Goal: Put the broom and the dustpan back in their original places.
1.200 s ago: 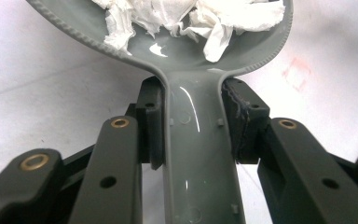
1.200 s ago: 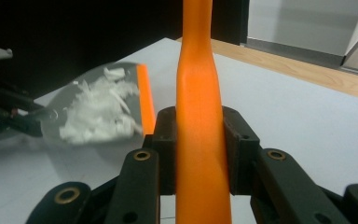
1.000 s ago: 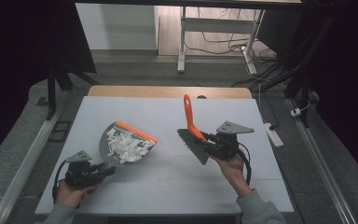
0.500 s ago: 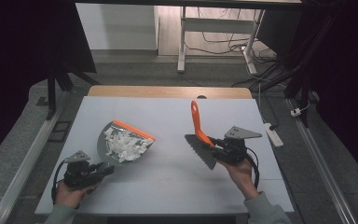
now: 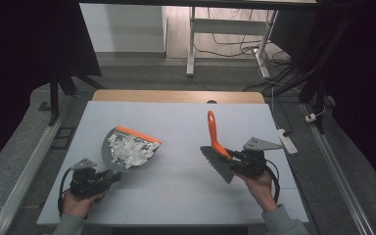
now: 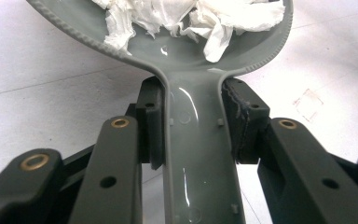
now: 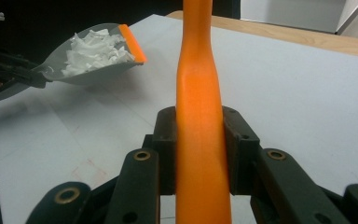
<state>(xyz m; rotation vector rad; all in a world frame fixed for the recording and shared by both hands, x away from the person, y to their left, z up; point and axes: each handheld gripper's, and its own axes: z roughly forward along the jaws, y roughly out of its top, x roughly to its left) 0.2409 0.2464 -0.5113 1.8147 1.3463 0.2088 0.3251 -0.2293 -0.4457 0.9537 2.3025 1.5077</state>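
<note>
Grey dustpan [image 5: 127,149], full of white paper scraps [image 5: 129,149], sat pinched by its handle in the left gripper [image 5: 108,177]. The right gripper [image 5: 231,159] clamped the orange brush [image 5: 214,134].

dim room, lit table (soft shadows)

My grey dustpan [image 6: 200,154] looks like glossy moulded plastic, light glinting along its smooth handle, with a ribbed rim. In it sit soft, crumpled white paper scraps [image 6: 186,18]. The brush handle [image 7: 200,116] is smooth orange plastic with a satin sheen. My gripper arms are matt black; the bench [image 5: 176,122] is matt pale grey.
</note>
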